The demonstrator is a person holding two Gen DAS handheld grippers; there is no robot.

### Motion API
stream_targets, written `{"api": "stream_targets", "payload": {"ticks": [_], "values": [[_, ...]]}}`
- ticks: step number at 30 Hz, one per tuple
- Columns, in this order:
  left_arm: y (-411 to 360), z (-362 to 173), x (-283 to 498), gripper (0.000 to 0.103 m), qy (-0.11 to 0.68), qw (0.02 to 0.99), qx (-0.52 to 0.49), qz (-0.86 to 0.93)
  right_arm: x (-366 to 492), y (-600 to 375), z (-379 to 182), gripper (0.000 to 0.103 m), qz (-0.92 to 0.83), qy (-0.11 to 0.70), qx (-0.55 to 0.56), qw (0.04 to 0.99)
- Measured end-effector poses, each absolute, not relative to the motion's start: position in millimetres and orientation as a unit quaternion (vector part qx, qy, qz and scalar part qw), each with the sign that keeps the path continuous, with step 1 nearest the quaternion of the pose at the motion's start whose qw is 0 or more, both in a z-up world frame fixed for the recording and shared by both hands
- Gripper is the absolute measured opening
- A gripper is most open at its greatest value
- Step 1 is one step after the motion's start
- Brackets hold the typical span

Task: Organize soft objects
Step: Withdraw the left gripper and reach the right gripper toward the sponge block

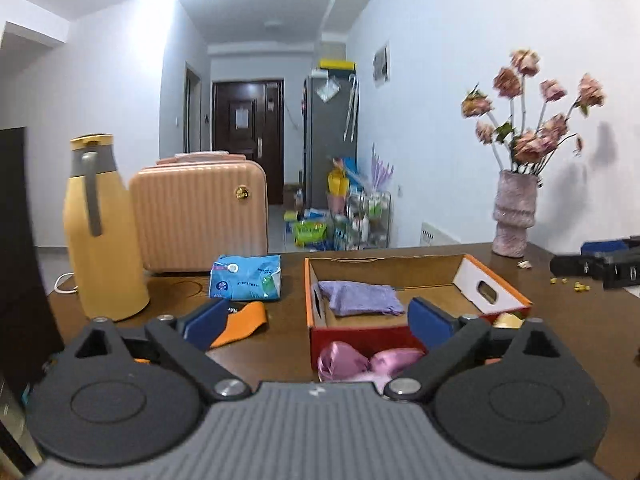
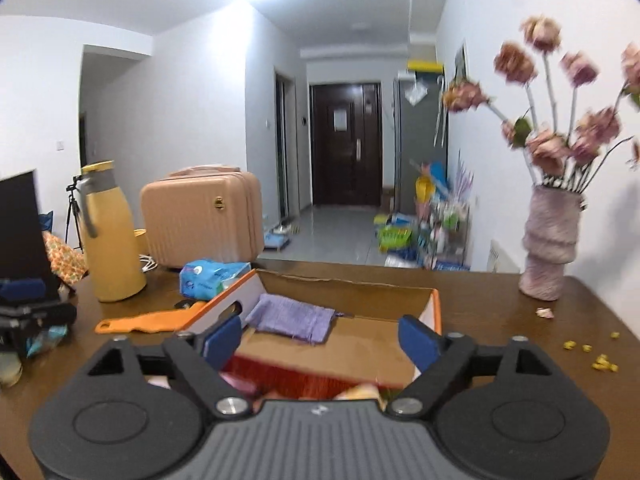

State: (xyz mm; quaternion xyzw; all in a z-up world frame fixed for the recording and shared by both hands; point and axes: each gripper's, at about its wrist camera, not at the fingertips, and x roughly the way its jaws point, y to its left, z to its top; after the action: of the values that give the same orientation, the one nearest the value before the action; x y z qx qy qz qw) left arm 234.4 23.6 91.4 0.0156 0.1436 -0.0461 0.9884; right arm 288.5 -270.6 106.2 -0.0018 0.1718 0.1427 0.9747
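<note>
The left gripper (image 1: 320, 320) and the right gripper (image 2: 320, 336) both gape wide, holding nothing. A purple cloth (image 2: 294, 317) lies in the cardboard box (image 2: 356, 296) just ahead of the right one, an orange band (image 1: 244, 322) beside the left gripper's left finger.

An open orange-rimmed cardboard box (image 1: 416, 292) sits on the dark wooden bench (image 1: 560, 320). A folded lilac knitted cloth (image 1: 360, 298) lies inside it, toward the left. Left of the box lie a flat orange elastic band (image 1: 244, 320) and, behind that, a blue plastic tissue pack (image 1: 246, 278). Behind the pack stands a ribbed peach hard-shell case (image 1: 200, 212), with a tall yellow thermos jug (image 1: 104, 232) to its left. A pink ribbed vase of dried roses (image 1: 514, 216) stands behind and right of the box. Crumpled pink satin ribbon (image 1: 360, 362) lies before the box's near wall.
</note>
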Motion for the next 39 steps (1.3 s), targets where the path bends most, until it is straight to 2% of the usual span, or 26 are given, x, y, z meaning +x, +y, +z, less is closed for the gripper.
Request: {"api": "stream_targets", "payload": {"ticks": [8, 17, 24, 30, 39], "values": [[24.5, 47.7, 152.0, 0.103, 0.13, 0.99, 0.02, -0.055, 176.3, -262.9, 59.0, 0.088, 0.135, 0.134, 0.005, 0.982], [32.0, 16.6, 119.9, 0.103, 0.16, 0.984, 0.018, -0.075, 120.4, -243.4, 9.7, 0.088, 0.116, 0.143, 0.037, 0.982], [41.9, 26.1, 129.9, 0.103, 0.15, 0.987, 0.012, -0.057, 122.6, -235.5, 0.3, 0.088, 0.129, 0.169, 0.023, 0.977], [39.2, 18.2, 132.8, 0.103, 0.159, 0.985, 0.033, -0.059, 123.7, -229.3, -3.3, 0.088, 0.135, 0.177, 0.024, 0.975], [49.7, 5.2, 151.4, 0.103, 0.19, 0.981, 0.013, -0.049, 144.4, -227.2, -5.8, 0.088, 0.135, 0.187, 0.035, 0.972]]}}
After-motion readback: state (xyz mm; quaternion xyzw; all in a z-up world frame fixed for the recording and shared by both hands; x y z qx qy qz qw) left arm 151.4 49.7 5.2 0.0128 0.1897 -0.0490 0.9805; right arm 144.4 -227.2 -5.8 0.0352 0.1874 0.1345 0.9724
